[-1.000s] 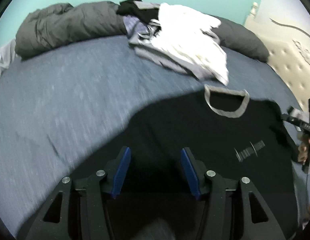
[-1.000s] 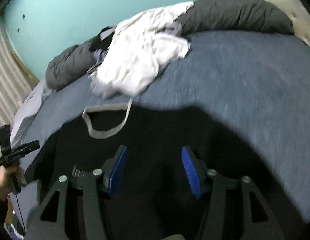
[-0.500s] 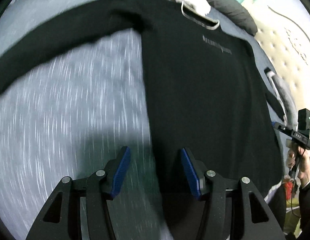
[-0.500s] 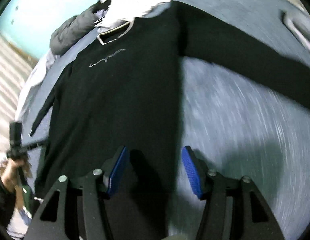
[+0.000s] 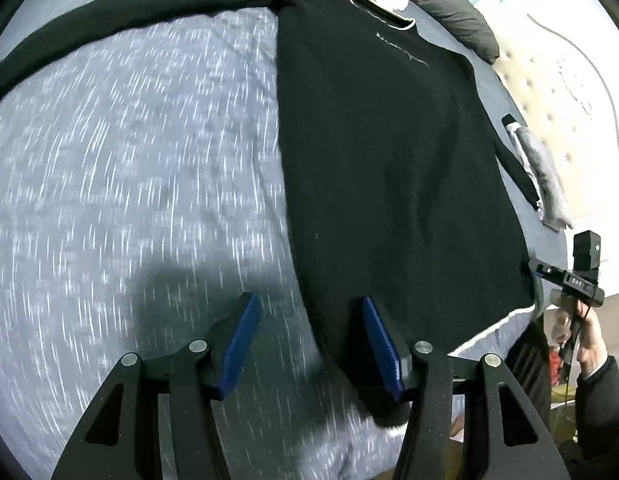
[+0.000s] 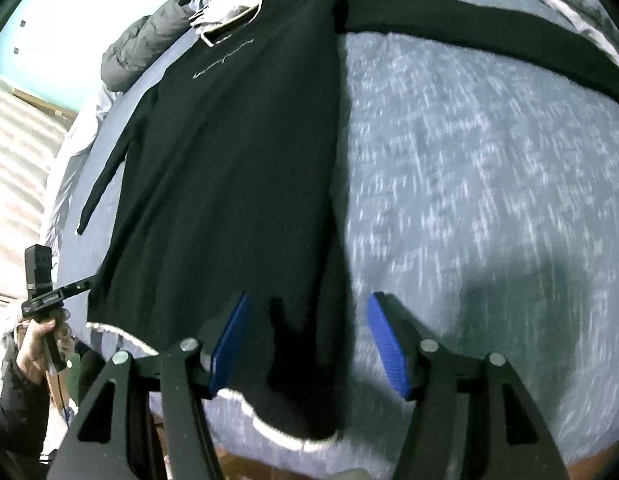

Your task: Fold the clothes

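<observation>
Black long-sleeved shirt (image 5: 389,152) lies flat on the grey-blue bed (image 5: 129,168). Left gripper (image 5: 309,340) and right gripper (image 6: 309,340) hover at the shirt's hem corners, both spread wide, gripping nothing

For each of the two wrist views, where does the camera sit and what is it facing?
Left wrist view: behind the left gripper, jaws open, over the hem's left corner of the black shirt; the right gripper and its hand show.
Right wrist view: behind the right gripper, open over the opposite corner; the left gripper's hand shows.
Both share the shirt and the bed.
</observation>
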A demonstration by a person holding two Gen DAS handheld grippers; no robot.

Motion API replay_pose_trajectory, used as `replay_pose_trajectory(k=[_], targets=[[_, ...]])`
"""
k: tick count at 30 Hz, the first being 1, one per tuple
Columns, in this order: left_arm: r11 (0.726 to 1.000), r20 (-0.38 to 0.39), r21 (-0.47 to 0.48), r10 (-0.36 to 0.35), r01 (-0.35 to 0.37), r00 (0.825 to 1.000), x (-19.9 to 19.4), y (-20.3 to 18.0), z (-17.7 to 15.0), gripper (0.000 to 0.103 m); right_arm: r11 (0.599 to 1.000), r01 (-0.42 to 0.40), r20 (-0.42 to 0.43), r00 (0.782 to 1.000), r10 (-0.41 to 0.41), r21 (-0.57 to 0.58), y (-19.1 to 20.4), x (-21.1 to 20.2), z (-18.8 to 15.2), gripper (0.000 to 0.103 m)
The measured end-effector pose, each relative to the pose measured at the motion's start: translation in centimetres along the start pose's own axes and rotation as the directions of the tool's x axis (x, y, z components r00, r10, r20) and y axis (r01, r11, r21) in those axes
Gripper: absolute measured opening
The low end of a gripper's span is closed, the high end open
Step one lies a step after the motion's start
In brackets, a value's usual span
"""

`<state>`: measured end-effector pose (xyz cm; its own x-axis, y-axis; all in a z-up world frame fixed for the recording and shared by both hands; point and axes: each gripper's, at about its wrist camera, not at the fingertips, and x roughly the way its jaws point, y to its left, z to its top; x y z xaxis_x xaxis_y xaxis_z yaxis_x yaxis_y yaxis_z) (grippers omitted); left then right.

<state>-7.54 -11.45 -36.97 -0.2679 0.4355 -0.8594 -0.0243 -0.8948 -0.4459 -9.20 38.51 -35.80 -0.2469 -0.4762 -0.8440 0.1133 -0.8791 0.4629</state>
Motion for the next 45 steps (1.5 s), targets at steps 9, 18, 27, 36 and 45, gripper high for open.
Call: replay_pose_trajectory(k=[9,18,27,36,45], targets=[[0.997,0.016,-0.030,-0.076,0.076,0.997,-0.6,-0.1,-2.2,0.057,0.998,-0.061,-0.028,0.998,0.062,0.033,0.3,-0.1,-2.5,0.057],[0.990,0.019,-0.035,-0.135,0.135,0.991,-0.8,-0.9,-2.9,0.044,0.998,-0.057,-0.017,0.998,0.057,0.025,0.2,-1.0,-3.6,0.009],[0.993,-0.010,0.016,-0.115,0.115,0.993,-0.8,-1.7,-3.5,0.004,0.997,-0.077,0.041,0.996,0.075,0.025,-0.1,-4.2,-3.5,0.007],[0.993,-0.007,-0.015,-0.116,0.116,0.993,-2.5,-0.2,-3.8,0.004,0.999,-0.035,0.033,0.999,0.035,0.014,-0.4,-4.5,-3.0,0.008],[0.990,-0.012,-0.076,-0.117,0.116,0.993,-0.6,-0.1,-3.4,0.048,0.999,-0.038,-0.006,0.999,0.038,0.028,-0.3,-2.9,-3.2,0.055]])
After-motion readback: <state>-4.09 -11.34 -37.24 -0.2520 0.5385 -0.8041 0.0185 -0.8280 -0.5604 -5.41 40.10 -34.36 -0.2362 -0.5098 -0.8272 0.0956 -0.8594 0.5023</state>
